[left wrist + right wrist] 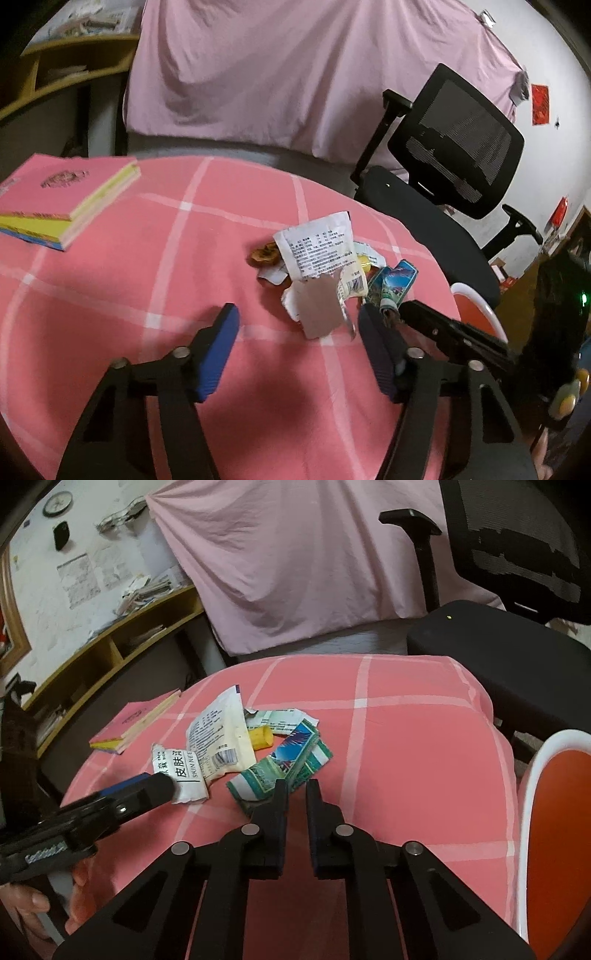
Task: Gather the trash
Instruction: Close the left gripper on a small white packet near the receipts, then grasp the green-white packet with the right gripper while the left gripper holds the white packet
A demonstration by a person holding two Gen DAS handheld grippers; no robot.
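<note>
– Pink checked cloth is spread over the table (406, 757), and the trash is heaped near its middle. Why is it approached from two sides?

– Two pieces can be taken at once that way. The left gripper (297, 312) is held open, its pads standing either side of the torn white sachet (319, 314) without pressing on it. The sachet lies on the near side of the heap, so it is probably meant to be taken first.

– And the right gripper (296, 786)?

– Its jaws are drawn together at the near edge of the blue-green wrapper (291, 753). Whether that edge is pinched between them cannot be told, as it is hidden behind one finger.

– Where is the trash to be put?

– An orange bin (532, 771) with a white rim is stood just beside the table's right edge, presumably so that pieces can be carried over and dropped.

– Is the book (55, 195) to be collected?

– It is judged not. It is laid apart at the far left corner, well clear of the heap, where the larger printed sachet (317, 247) is left for later.
</note>
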